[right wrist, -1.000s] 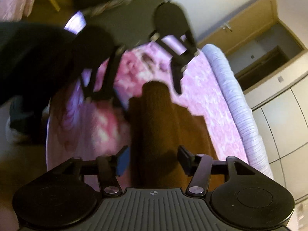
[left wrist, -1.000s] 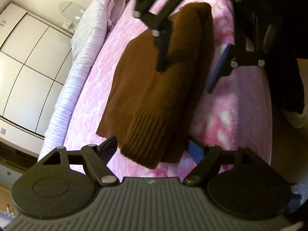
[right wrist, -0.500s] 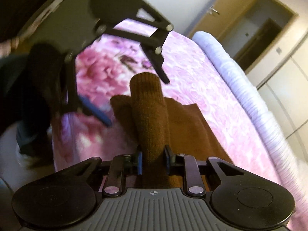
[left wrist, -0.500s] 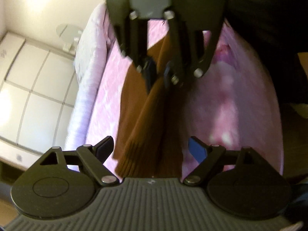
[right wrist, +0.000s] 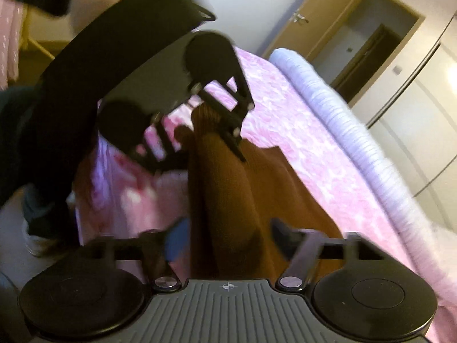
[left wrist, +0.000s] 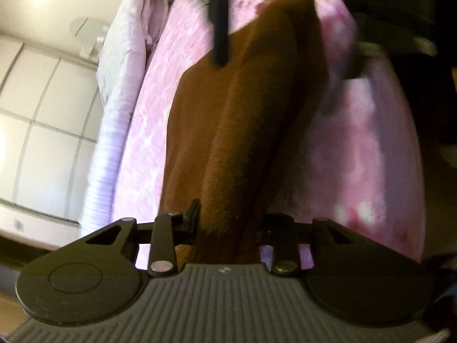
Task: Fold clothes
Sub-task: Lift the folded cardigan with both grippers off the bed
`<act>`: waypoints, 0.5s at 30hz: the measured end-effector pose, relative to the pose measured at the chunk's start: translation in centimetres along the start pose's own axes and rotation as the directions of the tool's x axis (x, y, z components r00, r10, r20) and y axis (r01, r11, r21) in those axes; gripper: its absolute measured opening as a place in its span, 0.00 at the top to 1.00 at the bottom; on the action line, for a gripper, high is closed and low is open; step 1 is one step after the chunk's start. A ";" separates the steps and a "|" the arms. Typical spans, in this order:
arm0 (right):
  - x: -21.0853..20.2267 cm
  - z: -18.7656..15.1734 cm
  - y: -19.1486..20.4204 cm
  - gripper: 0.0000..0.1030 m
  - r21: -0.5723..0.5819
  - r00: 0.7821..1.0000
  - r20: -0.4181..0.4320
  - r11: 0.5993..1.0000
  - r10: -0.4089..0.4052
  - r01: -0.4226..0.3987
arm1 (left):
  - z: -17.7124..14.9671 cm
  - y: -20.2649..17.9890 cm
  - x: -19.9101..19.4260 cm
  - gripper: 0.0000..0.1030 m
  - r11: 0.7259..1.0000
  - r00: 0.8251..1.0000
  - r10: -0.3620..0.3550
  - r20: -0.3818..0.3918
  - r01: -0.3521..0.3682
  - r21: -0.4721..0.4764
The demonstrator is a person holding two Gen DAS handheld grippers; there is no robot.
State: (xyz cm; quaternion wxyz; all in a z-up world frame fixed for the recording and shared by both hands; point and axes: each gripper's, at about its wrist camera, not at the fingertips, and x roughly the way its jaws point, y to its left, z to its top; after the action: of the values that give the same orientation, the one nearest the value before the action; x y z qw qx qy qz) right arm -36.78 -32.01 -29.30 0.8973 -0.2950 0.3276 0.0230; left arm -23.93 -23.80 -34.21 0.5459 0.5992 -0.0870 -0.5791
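A brown knitted sweater (left wrist: pixel 234 120) lies lengthwise on the pink floral bedspread (left wrist: pixel 371 154), with a raised fold running along its middle. My left gripper (left wrist: pixel 228 223) is shut on the ribbed hem end of that fold. My right gripper (right wrist: pixel 222 237) is open, its fingers standing either side of the other end of the sweater (right wrist: pixel 225 188) without pinching it. The left gripper also shows in the right wrist view (right wrist: pixel 211 143), closed on the far end. The right gripper shows blurred in the left wrist view (left wrist: pixel 277 40).
A rolled lilac quilt (left wrist: pixel 114 108) runs along the bed's far side, also in the right wrist view (right wrist: pixel 357 143). White wardrobe doors (left wrist: pixel 37 120) stand behind it. A wooden door (right wrist: pixel 328 20) is beyond the bed. The person's dark clothing (right wrist: pixel 48 108) is at the bed edge.
My left gripper has closed on the sweater's hem end. My right gripper, shut on the fold half a second ago, has opened and let it go.
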 end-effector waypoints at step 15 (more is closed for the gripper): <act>3.6 -5.2 4.6 0.25 -0.442 0.954 -0.019 0.858 -0.300 0.261 | 1.2 4.1 0.7 0.72 0.981 0.991 -0.135 0.013 0.135 -0.142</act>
State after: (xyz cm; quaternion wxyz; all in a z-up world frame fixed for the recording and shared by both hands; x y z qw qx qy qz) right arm -38.05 -31.55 -37.00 0.7873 -0.5327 0.3067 -0.0483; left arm -22.51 -26.58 -31.25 0.5467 0.5623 -0.0055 -0.6205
